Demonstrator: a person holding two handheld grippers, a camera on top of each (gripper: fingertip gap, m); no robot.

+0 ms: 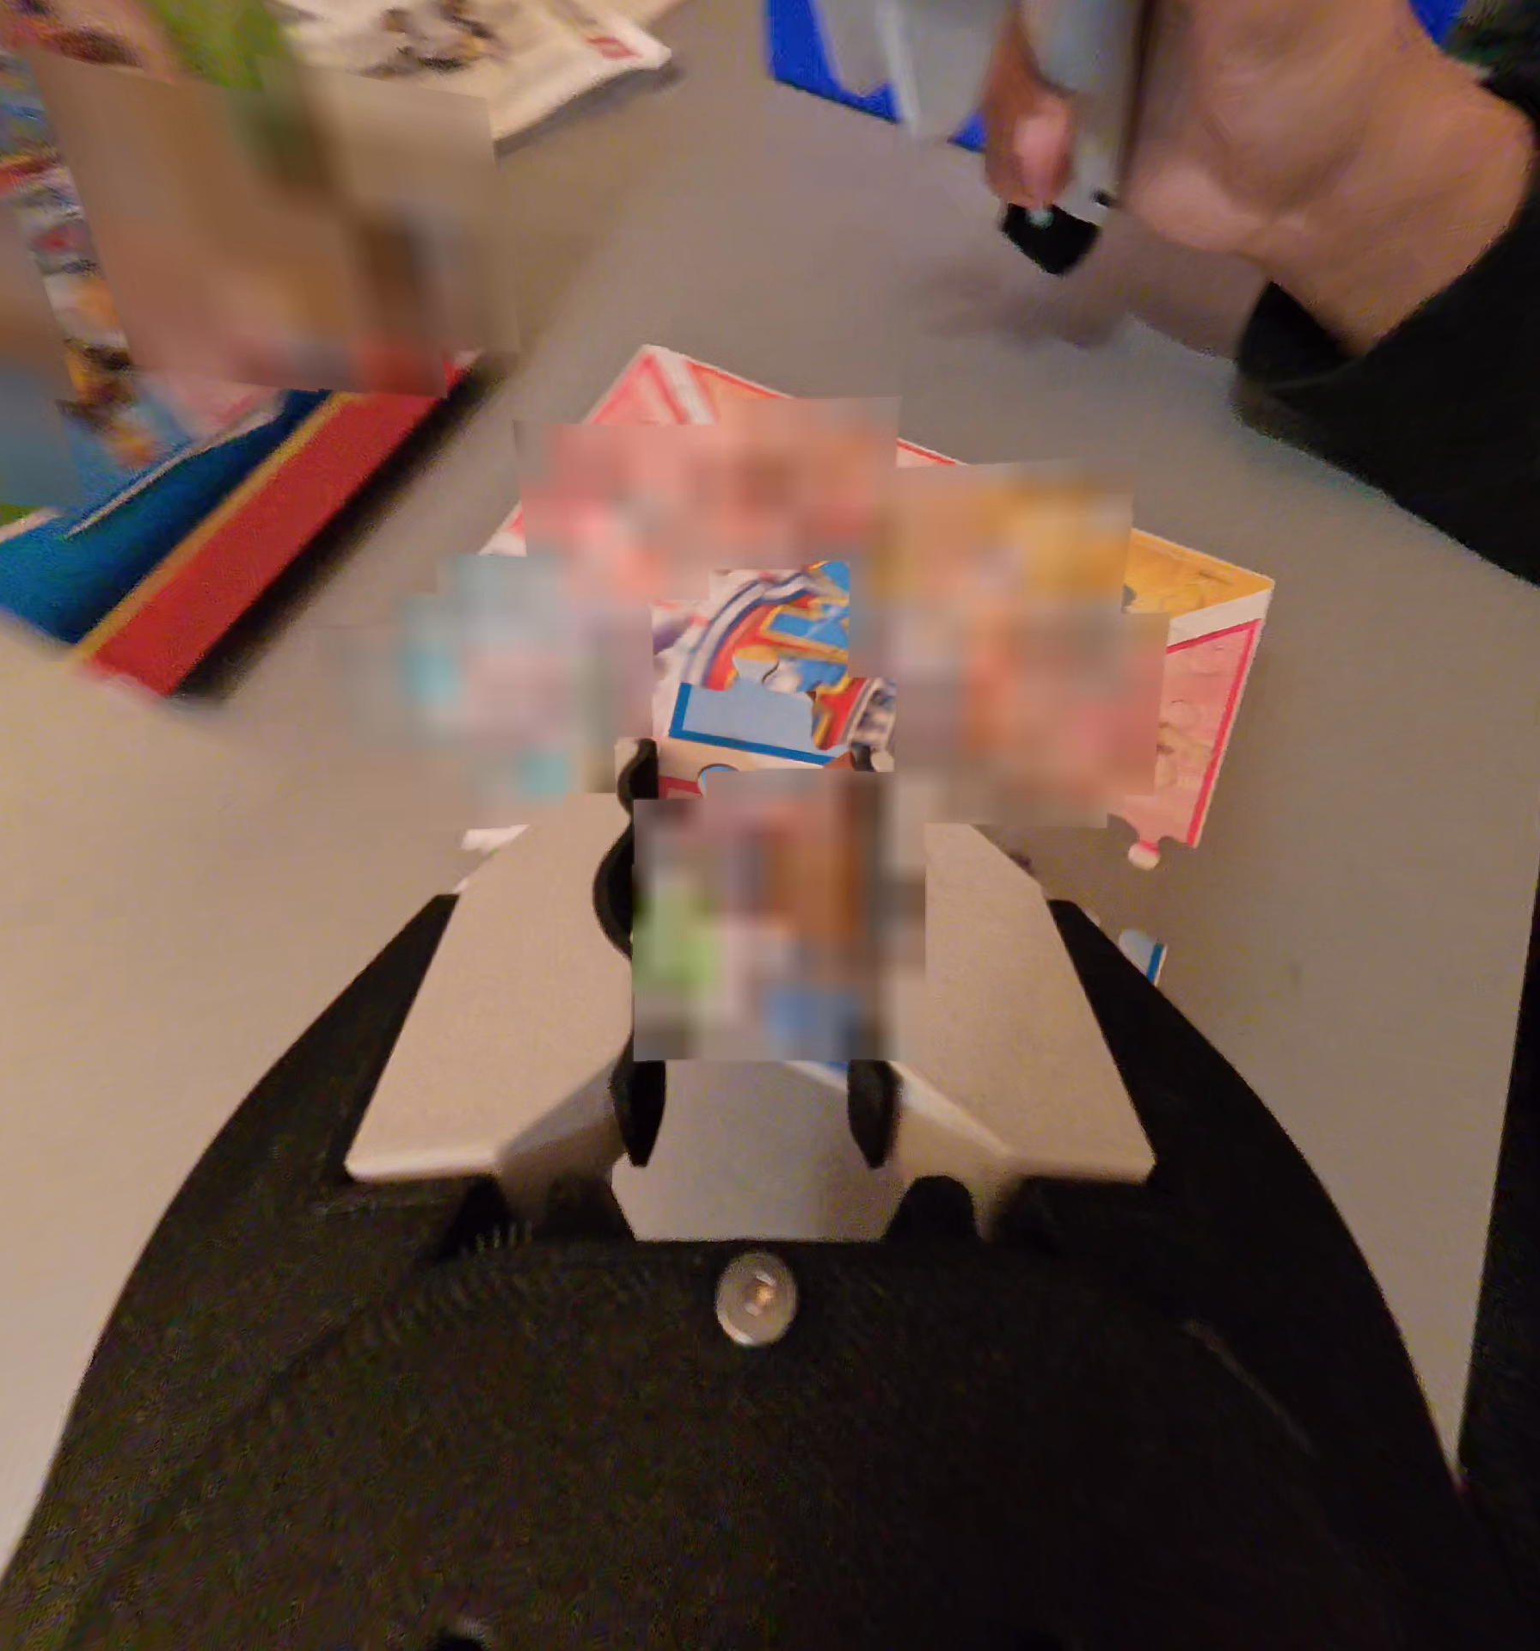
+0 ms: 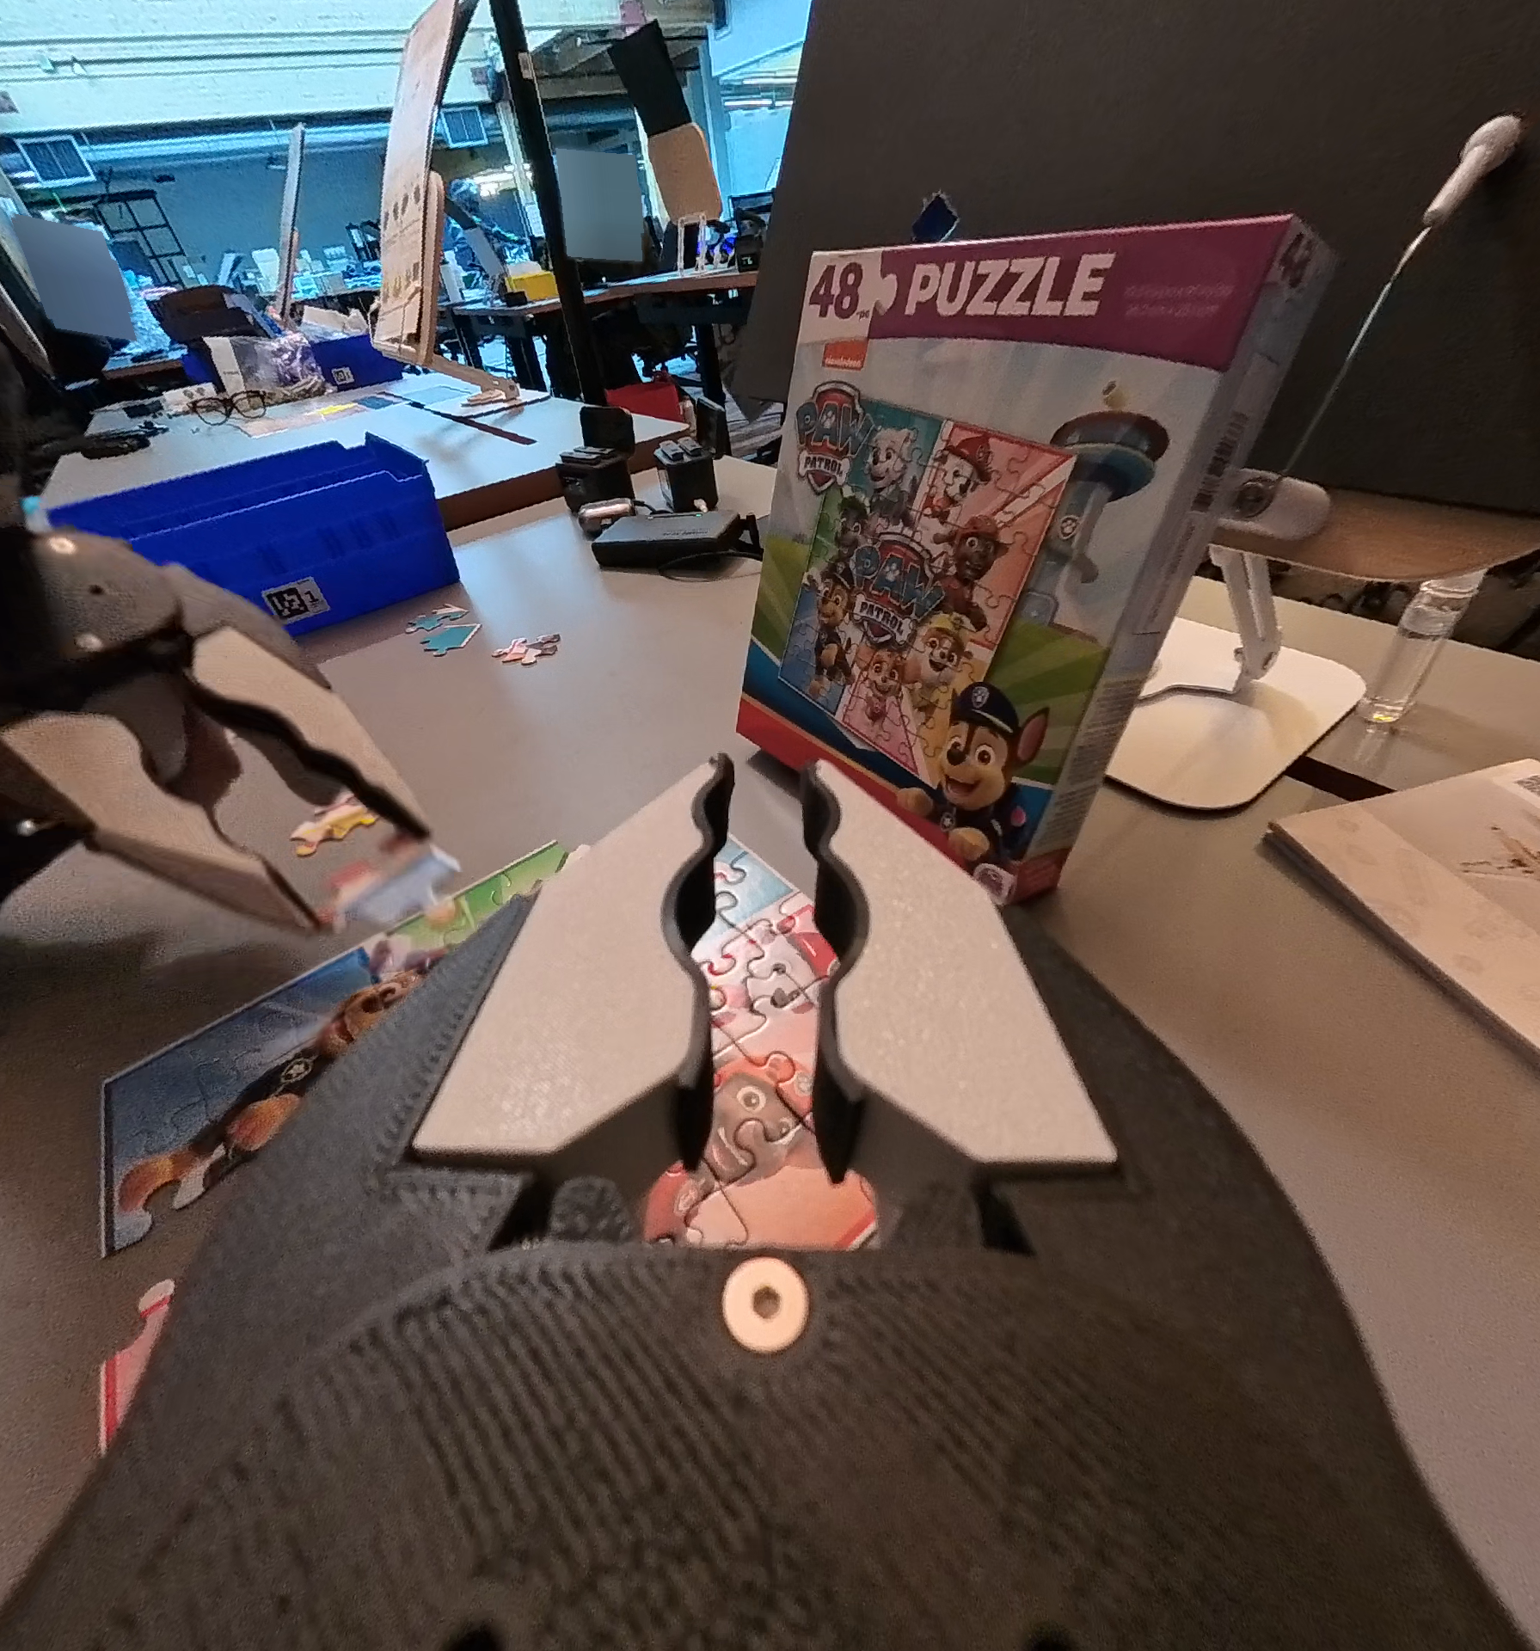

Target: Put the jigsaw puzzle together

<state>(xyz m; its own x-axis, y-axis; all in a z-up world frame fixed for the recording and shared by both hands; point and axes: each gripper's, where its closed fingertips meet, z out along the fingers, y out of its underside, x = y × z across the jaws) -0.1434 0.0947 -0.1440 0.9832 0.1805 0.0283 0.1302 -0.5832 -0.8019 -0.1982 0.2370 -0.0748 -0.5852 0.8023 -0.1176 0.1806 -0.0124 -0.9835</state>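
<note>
Two tools are in my hands above a grey surface (image 2: 623, 715). My left tool (image 2: 391, 871) is clamped on a puzzle piece (image 2: 382, 880), its two fingertips pinching the piece's edge so that the blurred, pale-blue-and-red piece sticks out beyond them. It hangs just above the near edge of the partly assembled puzzle (image 2: 239, 1090), which lies flat below and ahead of both tools.

My right tool (image 2: 766, 777) has its fingers (image 2: 569, 983) apart, with bare air between the dark wavy pads; through that gap I see the pink and white joined pieces of the puzzle right beneath it. Nothing is pinched there.

Just beyond the right tool's tips stands a puzzle box (image 2: 1007, 554), upright on the surface. To the right of that tool lies a booklet (image 2: 1463, 902), and past the box a white stand base (image 2: 1239, 724) rests flat. Well ahead and to the left of the right tool sit a blue bin (image 2: 257, 536) and a few loose pieces (image 2: 444, 630), with another loose piece (image 2: 333, 826) just behind the left tool's tips.

In the left wrist view my right hand (image 1: 1266, 152) holds its tool well beyond the puzzle.
</note>
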